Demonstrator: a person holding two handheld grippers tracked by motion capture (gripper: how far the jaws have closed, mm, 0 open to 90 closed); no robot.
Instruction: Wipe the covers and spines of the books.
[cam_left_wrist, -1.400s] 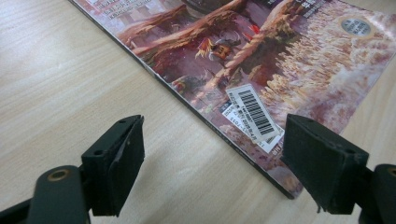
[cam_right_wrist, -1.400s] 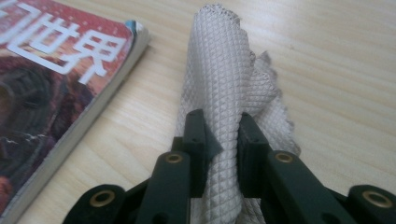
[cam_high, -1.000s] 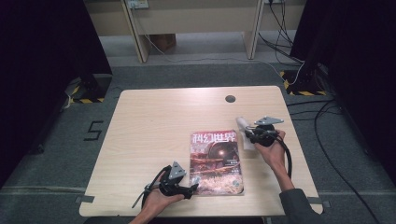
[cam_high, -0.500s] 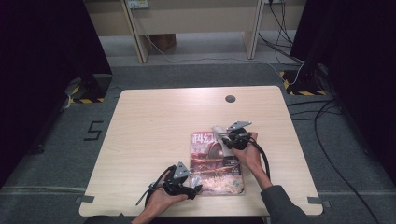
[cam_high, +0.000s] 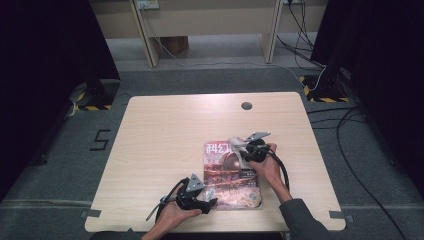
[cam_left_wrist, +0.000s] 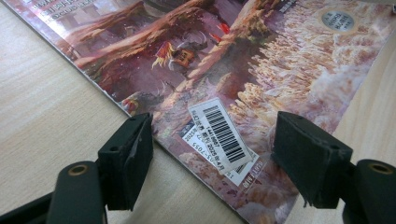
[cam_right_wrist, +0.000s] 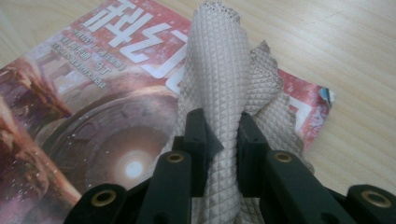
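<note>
1. The right gripper's fingers are pinched tight on a folded grey waffle-textured cloth, which rises bunched between them.
2. The left gripper's fingers stand wide and have just been closing a little; the near-left corner of the magazine lies between them, and the pads are not pressing on it. One finger sits over the bare wood, the other over the cover, with a white barcode sticker between them.
3. The cloth hangs over the far right part of the magazine, by the red title band, touching the cover.
4. The magazine lies flat on the tabletop, right of centre and towards the near edge.
5. The right gripper is at its far right corner; the left gripper is at its near left corner.
6. A dark round hole sits at the tabletop's far edge, well apart from everything.
</note>
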